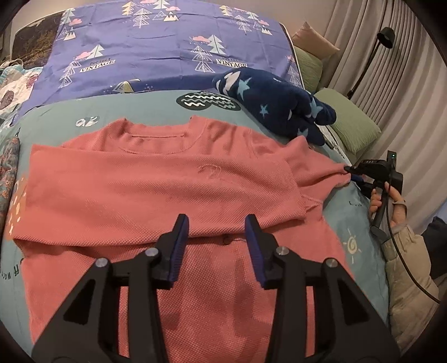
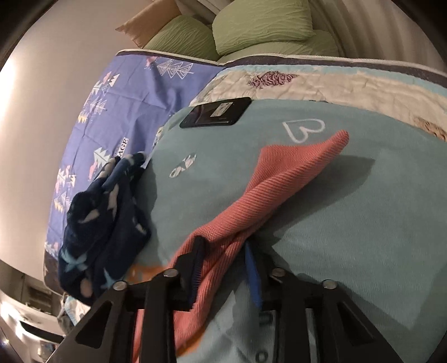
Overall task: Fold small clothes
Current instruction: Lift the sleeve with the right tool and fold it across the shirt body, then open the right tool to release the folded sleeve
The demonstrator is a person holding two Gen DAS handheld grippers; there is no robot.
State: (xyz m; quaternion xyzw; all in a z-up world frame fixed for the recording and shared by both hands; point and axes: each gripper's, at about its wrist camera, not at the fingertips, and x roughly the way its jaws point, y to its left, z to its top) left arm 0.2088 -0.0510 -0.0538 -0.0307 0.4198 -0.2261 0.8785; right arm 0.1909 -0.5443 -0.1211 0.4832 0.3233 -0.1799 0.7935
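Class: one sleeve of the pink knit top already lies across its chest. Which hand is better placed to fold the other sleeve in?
Right. Its tool already pinches the unfolded sleeve of the pink knit top. The left tool hangs open and empty over the body.

You see a salmon-pink waffle-knit top [image 1: 156, 190] on a teal blanket [image 1: 156, 110] printed with white hearts and suns, a navy fleece [image 1: 279, 109] with pale-blue stars, a purple sheet [image 1: 156, 50] with white tree motifs, green pillows [image 2: 262, 22], and black grippers with blue pads [image 1: 178, 248].
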